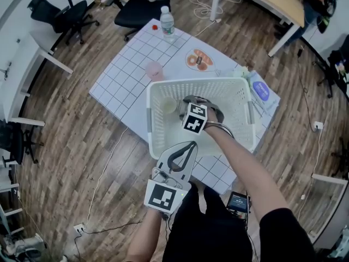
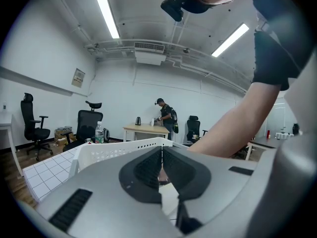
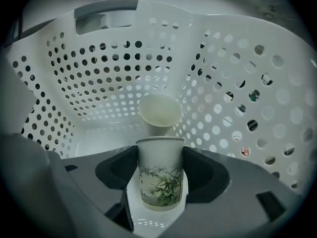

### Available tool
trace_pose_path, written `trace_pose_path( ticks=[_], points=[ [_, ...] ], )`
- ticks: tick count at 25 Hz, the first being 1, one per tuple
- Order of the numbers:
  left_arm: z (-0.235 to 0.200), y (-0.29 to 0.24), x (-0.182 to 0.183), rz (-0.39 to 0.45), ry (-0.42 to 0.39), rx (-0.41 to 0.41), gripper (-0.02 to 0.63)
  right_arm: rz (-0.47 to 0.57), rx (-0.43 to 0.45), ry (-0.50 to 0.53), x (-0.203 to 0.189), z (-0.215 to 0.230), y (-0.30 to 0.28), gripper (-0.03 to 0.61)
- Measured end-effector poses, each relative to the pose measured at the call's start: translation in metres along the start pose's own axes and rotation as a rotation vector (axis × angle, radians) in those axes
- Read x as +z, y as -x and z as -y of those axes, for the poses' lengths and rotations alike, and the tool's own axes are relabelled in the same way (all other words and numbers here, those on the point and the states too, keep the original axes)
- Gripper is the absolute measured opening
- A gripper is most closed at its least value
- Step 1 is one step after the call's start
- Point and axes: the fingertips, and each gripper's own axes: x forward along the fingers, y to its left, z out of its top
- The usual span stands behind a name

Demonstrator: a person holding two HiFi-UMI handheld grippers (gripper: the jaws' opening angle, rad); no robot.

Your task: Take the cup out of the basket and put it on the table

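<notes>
Basket (image 1: 196,82): white, with holed walls, on the gridded table (image 1: 122,78); it holds two cups and the right claw.
Cup (image 3: 159,182): paper, with a bamboo print, upright inside the basket. Whether its base rests on the basket floor I cannot tell.
Right claw (image 3: 159,152): reaches down into the basket, and its dark pads (image 3: 121,170) pinch the cup on both sides.
Second cup (image 3: 158,110): plain, tipped with its mouth toward the claw, at 12 o'clock just behind the held cup, near the far wall.
Left claw (image 1: 191,145): jaws pressed together with nothing between them, over the basket's near rim at 6 o'clock.
Pink cup (image 1: 155,70): on the table outside the basket, at 11 o'clock from it, just beyond the rim.
Plate (image 1: 199,60): at 12 o'clock from the basket, with food on it.
Bottle (image 1: 167,23): upright at the table's far edge, well apart from the basket.
Open room: bare grid squares lie at 9 to 10 o'clock from the basket. At 3 o'clock the basket wall sits near the table edge.
</notes>
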Motion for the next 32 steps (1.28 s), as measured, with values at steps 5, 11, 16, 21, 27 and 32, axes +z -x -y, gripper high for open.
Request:
trace_pose_path(
  ticks=[5,11,16,21,27,32],
  points=[
    [-0.002,-0.001,0.001,0.009,0.004,0.015,0.011,0.031,-0.011,-0.02,0.004,0.004,0.012,0.281],
    [-0.005,0.001,0.001,0.01,0.033,0.038,0.011,0.08,-0.025,-0.042,0.01,0.005,0.032,0.281],
    [-0.005,0.004,0.005,0.01,0.039,0.055,0.012,0.137,-0.04,-0.061,0.019,0.009,0.059,0.282],
    [-0.005,0.004,0.01,0.003,-0.001,0.059,0.012,0.191,-0.063,-0.074,0.025,0.014,0.086,0.282],
    [-0.002,0.004,0.019,-0.007,-0.004,0.086,0.011,0.224,-0.079,-0.04,0.029,0.012,0.118,0.281],
    [0.01,0.003,0.019,0.012,-0.016,0.076,0.011,0.275,-0.1,-0.021,0.036,0.009,0.146,0.282]
  ],
)
